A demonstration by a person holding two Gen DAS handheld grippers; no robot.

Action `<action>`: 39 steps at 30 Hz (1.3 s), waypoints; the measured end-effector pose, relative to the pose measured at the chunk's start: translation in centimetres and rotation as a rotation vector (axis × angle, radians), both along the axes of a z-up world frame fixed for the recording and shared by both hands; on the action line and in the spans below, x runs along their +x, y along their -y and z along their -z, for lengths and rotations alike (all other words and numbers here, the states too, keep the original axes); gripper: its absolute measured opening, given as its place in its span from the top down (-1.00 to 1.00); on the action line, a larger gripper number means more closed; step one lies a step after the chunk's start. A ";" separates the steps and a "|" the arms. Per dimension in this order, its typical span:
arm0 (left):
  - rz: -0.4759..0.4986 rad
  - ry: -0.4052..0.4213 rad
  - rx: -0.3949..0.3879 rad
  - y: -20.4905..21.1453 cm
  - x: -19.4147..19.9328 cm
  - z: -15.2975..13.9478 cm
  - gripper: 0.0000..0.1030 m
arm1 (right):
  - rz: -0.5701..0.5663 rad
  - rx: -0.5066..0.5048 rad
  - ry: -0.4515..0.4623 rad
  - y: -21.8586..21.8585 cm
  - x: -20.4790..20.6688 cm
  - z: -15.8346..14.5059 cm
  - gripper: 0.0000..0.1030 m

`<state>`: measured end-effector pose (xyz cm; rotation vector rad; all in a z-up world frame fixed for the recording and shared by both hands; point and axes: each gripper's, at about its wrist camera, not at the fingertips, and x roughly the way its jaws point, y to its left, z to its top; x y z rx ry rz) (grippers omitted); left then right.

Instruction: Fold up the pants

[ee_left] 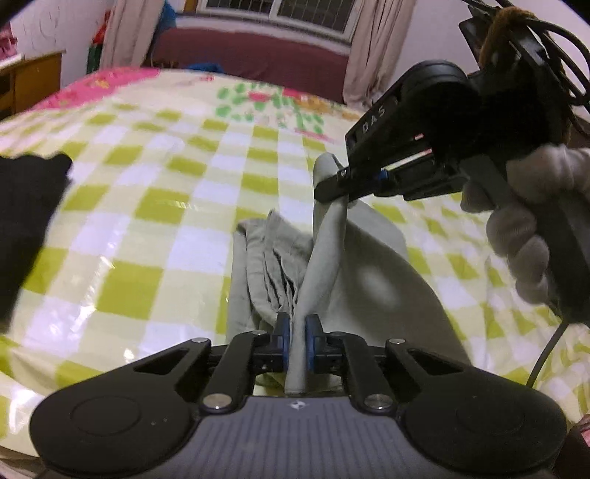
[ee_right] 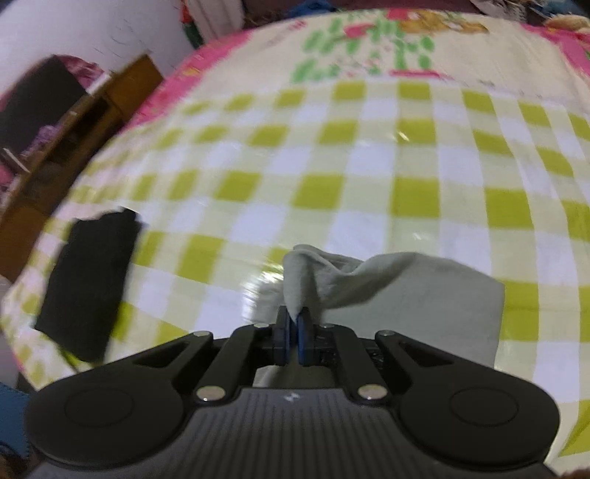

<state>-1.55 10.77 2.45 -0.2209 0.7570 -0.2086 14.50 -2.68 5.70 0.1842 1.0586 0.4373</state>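
We see the grey pants (ee_left: 332, 265) lying on the bed (ee_left: 155, 206), low and just right of centre in the left wrist view, partly lifted off its green-and-white checked cover. Our left claw (ee_left: 298, 333) is clamped on a taut ridge of the fabric, its blue pads pressed against the cloth from both sides. That ridge rises toward 12 o'clock to our right claw (ee_left: 341, 186), which comes in from 2 o'clock and pinches the upper end of the same fold; a gloved hand (ee_left: 531, 228) grips its handle. In the right wrist view, the right claw (ee_right: 294, 328) likewise bites a peak of the pants (ee_right: 405, 294), the rest spreading toward 3 o'clock.

A black garment (ee_right: 88, 280) lies flat on the bed at 9 o'clock, well apart from the pants. Beyond the bed, a wooden cabinet (ee_right: 73, 136) stands at 10 o'clock, and curtains (ee_left: 372, 55) hang beside the window (ee_left: 276, 14) at 12 o'clock.
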 end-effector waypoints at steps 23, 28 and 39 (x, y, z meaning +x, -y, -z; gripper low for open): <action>-0.018 -0.145 0.063 -1.0 -0.9 1.5 0.31 | -0.294 0.060 0.095 -8.4 -1.8 2.8 0.00; -0.130 -0.008 0.030 -2.1 -1.4 -1.2 0.30 | -0.193 0.011 0.226 -2.2 -3.1 0.8 -0.12; -0.162 0.046 0.138 0.0 8.5 0.4 0.12 | 0.030 0.034 0.055 7.6 -0.8 6.4 -0.16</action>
